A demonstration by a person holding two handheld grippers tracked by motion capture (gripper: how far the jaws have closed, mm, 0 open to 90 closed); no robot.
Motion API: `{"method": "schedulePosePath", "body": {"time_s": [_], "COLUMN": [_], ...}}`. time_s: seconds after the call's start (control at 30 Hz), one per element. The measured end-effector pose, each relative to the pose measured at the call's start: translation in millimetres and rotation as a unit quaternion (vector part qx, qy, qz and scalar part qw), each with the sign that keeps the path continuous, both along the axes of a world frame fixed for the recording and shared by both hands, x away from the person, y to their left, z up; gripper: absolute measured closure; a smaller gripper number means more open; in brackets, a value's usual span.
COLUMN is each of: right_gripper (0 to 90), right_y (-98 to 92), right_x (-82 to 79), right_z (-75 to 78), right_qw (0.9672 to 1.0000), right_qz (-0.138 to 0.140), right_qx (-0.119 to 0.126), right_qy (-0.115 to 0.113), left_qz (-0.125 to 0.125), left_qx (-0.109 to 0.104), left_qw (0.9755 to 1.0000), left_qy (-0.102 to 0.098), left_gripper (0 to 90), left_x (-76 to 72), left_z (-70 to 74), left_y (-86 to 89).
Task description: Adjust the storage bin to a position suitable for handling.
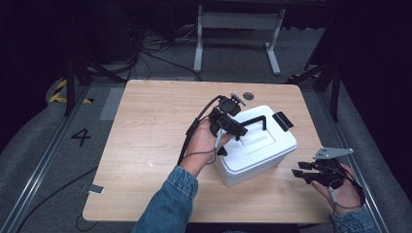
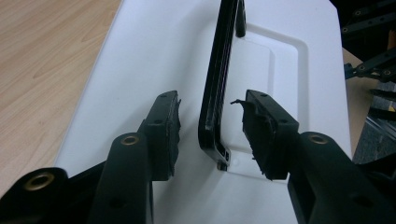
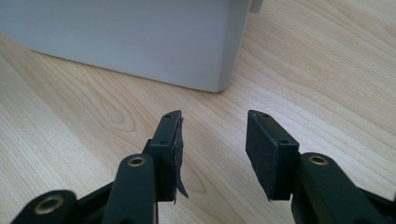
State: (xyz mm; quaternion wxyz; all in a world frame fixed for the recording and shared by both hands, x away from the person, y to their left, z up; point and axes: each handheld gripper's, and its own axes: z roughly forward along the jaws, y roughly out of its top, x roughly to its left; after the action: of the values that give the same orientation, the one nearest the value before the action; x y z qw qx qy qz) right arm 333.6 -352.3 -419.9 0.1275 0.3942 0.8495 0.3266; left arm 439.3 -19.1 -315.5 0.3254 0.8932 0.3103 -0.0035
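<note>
I'm looking down at the wooden table point(image 1: 145, 141), and the white box point(image 1: 257, 155) sits a little right of centre, turned at an angle, with its lid on and a black latch point(image 1: 283, 120) at its far right edge. My left gripper point(image 1: 228, 127) is over the top of that box, held by the left hand point(image 1: 206, 141) in a denim sleeve point(image 1: 167, 206). From the left gripper view, the jaws stand spread with the black handle point(image 2: 217, 84) raised upright between them; there's a gap on either side, so the pads point(image 2: 170, 130) aren't touching it. The handle rises from a recessed panel in the white lid point(image 2: 140, 93). Over on my right, the right gripper point(image 1: 303, 171) hangs near the table's right edge, just beside the box's near right corner but apart from it, the grey three-cornered plate point(image 1: 333, 153) on top. In the right gripper view, the jaws are spread wide with nothing between them but bare wood grain point(image 3: 215, 140), and the box's grey-white side wall point(image 3: 140, 42) and corner stand ahead. One pad point(image 3: 176, 149) looks frayed at its lower edge.
</note>
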Motion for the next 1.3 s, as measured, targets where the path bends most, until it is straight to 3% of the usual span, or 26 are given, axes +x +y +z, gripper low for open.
{"method": "schedulePosePath", "body": {"time_s": [0.23, 0.37, 0.53, 0.87, 1.3], "right_gripper": [57.3, 57.3, 57.2, 57.2, 57.3], "right_y": [1.0, 1.5, 0.8, 1.2, -1.8], "right_x": [0.1, 0.0, 0.5, 0.7, -0.1], "right_z": [-0.5, -0.8, -0.9, -1.7, -3.0], "right_qw": [1.0000, 1.0000, 1.0000, 1.0000, 1.0000], "right_qz": [0.002, 0.002, 0.002, 0.004, 0.002], "right_qx": [0.000, 0.000, 0.001, 0.002, 0.006], "right_qy": [0.001, 0.004, 0.004, 0.006, 0.007], "left_qz": [-0.007, -0.014, -0.037, -0.053, -0.055], "left_qx": [-0.002, -0.016, -0.041, -0.051, -0.074], "left_qw": [1.0000, 0.9998, 0.9984, 0.9973, 0.9957], "left_qy": [0.006, 0.004, 0.014, 0.004, -0.012], "left_gripper": [66.0, 77.3, 81.7, 84.2, 84.3], "left_x": [4.8, 6.2, 7.3, 2.8, 1.0], "left_z": [-3.4, -5.4, -5.8, 0.7, 25.1], "left_y": [-2.8, -1.9, -0.6, -4.7, 0.4]}}
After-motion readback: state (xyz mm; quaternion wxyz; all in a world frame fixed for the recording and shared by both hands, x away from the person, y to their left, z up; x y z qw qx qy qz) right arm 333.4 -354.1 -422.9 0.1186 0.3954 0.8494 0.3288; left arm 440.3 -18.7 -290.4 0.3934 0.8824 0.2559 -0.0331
